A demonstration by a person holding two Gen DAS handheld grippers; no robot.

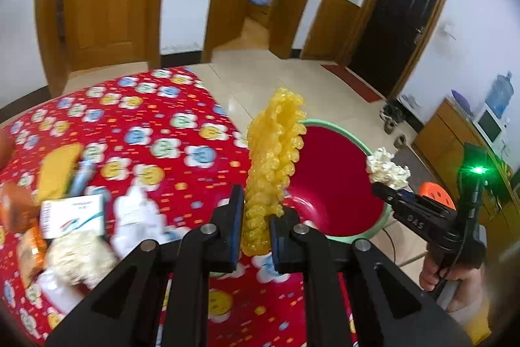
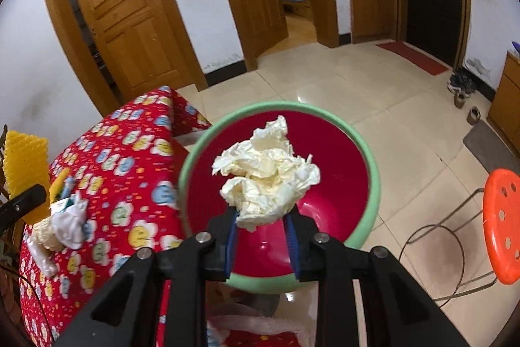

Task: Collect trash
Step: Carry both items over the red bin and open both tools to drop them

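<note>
My left gripper [image 1: 256, 218] is shut on a strip of yellow bubble wrap [image 1: 276, 152] that stands up between its fingers, over the table's right edge. Beyond it on the floor sits a red basin with a green rim [image 1: 328, 184]. My right gripper [image 2: 261, 221] is shut on a crumpled white tissue [image 2: 265, 181] and hangs directly above the same basin [image 2: 338, 184], whose bottom looks bare. In the left wrist view the right gripper [image 1: 382, 184] with the tissue [image 1: 386, 168] shows over the basin's right rim. The yellow wrap [image 2: 26, 161] shows at the far left of the right wrist view.
The table has a red flowered cloth [image 1: 146, 126]. On it lie a small white box [image 1: 74, 213], crumpled tissues [image 1: 78, 256], a yellow packet [image 1: 57, 171] and orange wrappers [image 1: 19, 210]. An orange stool [image 2: 502, 223] stands to the right of the basin. Tiled floor [image 2: 373, 93] stretches to wooden doors.
</note>
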